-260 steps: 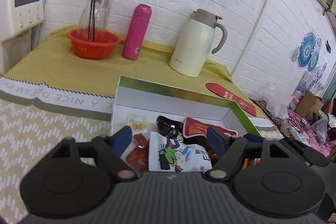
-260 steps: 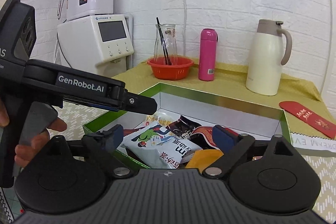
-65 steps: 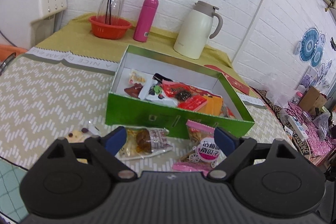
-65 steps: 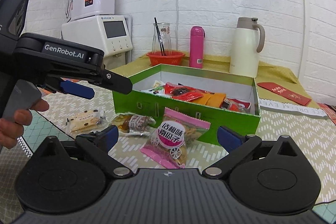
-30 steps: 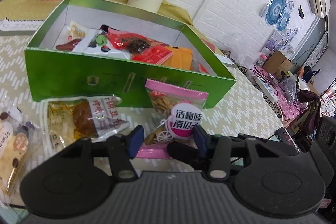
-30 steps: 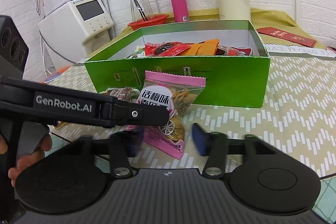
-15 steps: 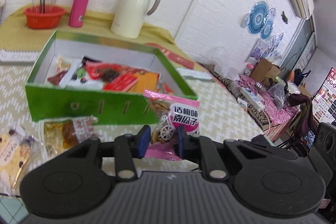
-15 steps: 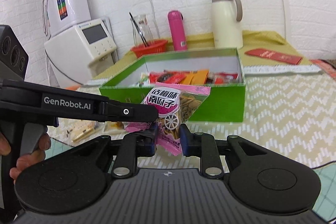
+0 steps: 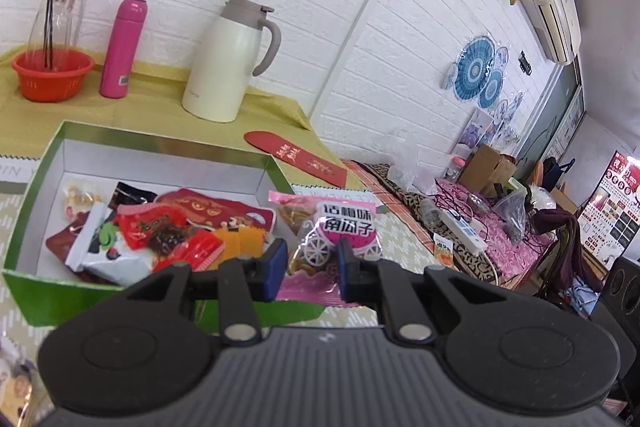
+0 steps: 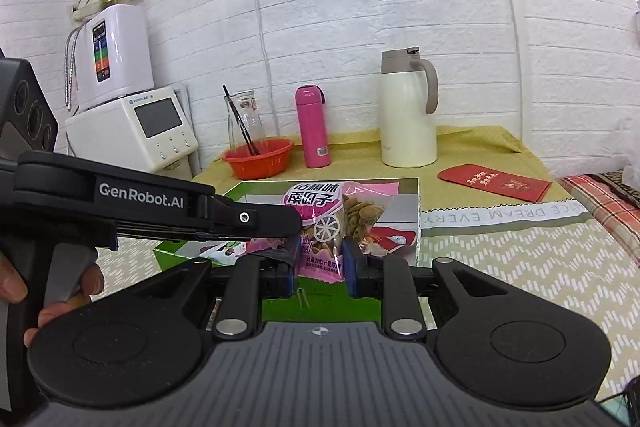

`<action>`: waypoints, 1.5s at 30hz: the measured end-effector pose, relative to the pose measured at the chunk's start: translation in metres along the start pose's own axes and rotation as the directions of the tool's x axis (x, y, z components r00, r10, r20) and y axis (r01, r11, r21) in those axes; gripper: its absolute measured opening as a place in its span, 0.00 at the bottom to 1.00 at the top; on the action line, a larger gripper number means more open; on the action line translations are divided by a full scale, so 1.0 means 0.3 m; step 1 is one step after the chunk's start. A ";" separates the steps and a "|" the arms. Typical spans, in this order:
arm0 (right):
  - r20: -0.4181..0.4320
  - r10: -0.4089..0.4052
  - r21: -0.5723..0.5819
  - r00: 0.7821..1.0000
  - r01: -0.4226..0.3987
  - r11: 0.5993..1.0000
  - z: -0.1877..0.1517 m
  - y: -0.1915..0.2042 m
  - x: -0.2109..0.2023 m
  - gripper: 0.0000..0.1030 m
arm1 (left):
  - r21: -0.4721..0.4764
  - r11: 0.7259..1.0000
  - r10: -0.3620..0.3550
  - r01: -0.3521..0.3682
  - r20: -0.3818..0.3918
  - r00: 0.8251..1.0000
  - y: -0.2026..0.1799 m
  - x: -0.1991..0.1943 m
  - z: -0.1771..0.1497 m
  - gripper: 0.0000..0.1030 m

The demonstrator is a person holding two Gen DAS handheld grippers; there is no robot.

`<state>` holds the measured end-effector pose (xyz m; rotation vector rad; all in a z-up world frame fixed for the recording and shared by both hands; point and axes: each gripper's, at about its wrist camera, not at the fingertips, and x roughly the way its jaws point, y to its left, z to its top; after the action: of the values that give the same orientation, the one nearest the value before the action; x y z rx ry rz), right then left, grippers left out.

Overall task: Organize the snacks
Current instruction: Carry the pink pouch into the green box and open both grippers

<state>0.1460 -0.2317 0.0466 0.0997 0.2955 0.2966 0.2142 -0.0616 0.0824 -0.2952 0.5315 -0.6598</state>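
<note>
In the lower middle of the right wrist view, the right gripper [image 10: 320, 263] is clenched on the bottom edge of a pink snack bag [image 10: 334, 223], its blue pads pressing either side of the crinkled plastic. The left gripper [image 10: 276, 223] reaches in from the left of that frame and also pinches the bag. In the left wrist view the left gripper [image 9: 311, 263] has its blue fingers [image 9: 273, 269] drawn in close on the same pink snack bag [image 9: 326, 227], which stands upright at frame centre. The bag hangs in the air, above the near right corner of the green box [image 9: 32, 291]. It looks light, soft and a bit slippery, with loose seeds visible through a clear window; the flat sealed edges seem the safest place to pinch, since squeezing the middle could crush what is inside. The box, at left centre of the left view, is open and already holds a jumble of red, orange and white snack packets [image 9: 160, 231]. Further out, at upper left, an orange basket [image 9: 52, 75] holds a glass carafe [image 9: 56, 11] with dark straws in it.
</note>
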 end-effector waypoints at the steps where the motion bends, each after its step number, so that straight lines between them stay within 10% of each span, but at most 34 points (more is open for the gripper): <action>1: 0.000 -0.003 0.002 1.000 0.003 1.000 0.002 -0.009 0.007 0.40 | -0.006 1.000 -0.002 0.002 -0.001 1.000 0.006 0.014 0.005 0.11; 32: -0.048 -0.014 -0.039 0.999 0.012 0.999 -0.029 -0.105 0.217 0.45 | -0.063 0.996 0.053 -0.059 -0.090 0.995 0.141 0.225 0.019 0.12; 36: 0.033 -0.039 -0.097 0.999 0.042 0.994 -0.033 -0.091 0.164 1.00 | -0.050 0.990 0.129 -0.130 -0.024 0.991 0.130 0.158 0.006 0.49; 45: 0.037 -0.048 -0.089 0.998 0.051 0.995 -0.052 -0.076 0.090 1.00 | -0.084 0.977 0.199 -0.194 0.058 0.978 0.104 0.005 -0.041 0.83</action>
<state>0.1720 -0.2444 0.0212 0.0087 0.2491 0.2581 0.2241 -0.0402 0.0586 -0.3316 0.5158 -0.4362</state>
